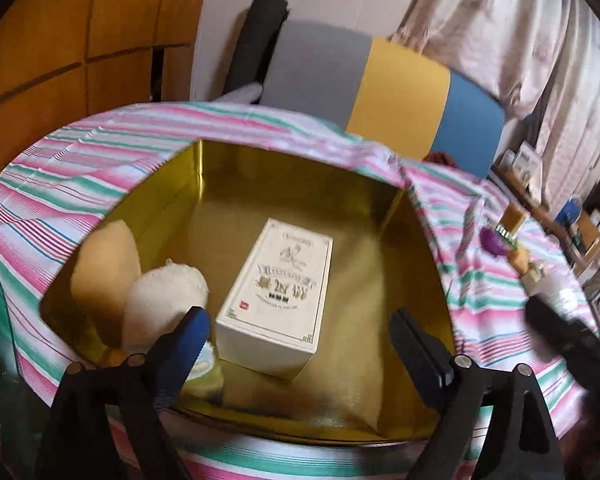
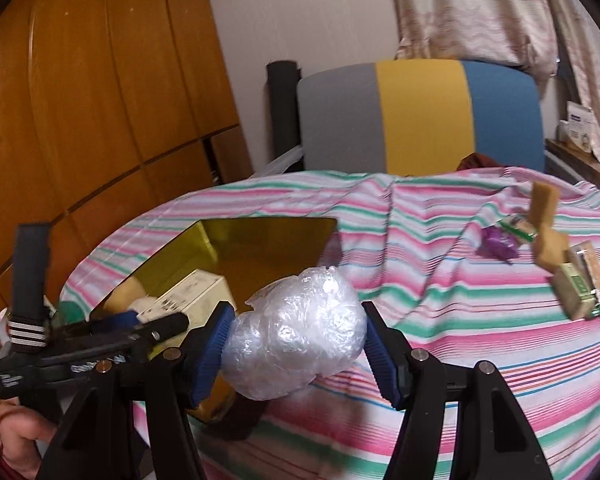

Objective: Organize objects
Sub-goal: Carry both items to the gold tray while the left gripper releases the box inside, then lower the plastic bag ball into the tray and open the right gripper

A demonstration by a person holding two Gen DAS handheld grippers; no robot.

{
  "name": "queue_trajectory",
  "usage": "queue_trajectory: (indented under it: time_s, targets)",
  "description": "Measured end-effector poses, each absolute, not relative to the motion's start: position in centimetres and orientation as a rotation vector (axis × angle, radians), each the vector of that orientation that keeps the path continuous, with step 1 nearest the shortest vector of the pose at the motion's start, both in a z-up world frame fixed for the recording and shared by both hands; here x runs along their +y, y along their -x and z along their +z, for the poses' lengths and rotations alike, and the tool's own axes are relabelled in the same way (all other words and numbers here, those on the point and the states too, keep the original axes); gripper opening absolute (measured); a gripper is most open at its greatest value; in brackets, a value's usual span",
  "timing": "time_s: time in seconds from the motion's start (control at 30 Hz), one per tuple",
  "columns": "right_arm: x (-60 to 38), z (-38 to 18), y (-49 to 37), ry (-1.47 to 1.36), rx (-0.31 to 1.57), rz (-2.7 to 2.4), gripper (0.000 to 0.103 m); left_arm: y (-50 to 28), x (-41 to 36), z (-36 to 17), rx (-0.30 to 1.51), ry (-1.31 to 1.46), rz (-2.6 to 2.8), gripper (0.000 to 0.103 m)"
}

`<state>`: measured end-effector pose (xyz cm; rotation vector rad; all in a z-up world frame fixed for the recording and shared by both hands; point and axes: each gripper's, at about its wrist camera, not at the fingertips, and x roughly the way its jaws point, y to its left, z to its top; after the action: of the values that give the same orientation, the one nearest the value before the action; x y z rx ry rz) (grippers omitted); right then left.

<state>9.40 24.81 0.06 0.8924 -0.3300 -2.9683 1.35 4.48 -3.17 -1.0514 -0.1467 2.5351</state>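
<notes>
left gripper (image 1: 300, 336): black arms, blue ribbed pads, silver screws | right gripper (image 2: 296, 340): same build

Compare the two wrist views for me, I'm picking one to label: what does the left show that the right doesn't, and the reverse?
Left only: the open left gripper over the gold box, its floor, a white sponge and a yellow sponge fully visible.

Right only: the right gripper shut on a plastic wad, and the person's hand.

Both: gold box, white carton, striped cloth, small items on it, chair.
</notes>
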Motion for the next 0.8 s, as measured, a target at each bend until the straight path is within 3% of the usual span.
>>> queue_trajectory:
  time_s: [0.1,0.43,0.8]
  targets:
    - [23.8,-0.3,-8.7,-0.931,-0.302,-2.928,0.064,-1.8,2.9,-2.0,-0.193,0.978,2.623,0.103]
    - [18.6,-1.6,-6.0,-1.022,-0.151,-2.779,0.064,-1.2,-2.5,-1.0,-0.405,0.984,2.813,0.103]
    - [16.8,-3.6,-5.1,-1.135,-0.122,-2.717,0.067,-1.6,-3.8,-1.5,-0.474,1.031,2.83,0.103]
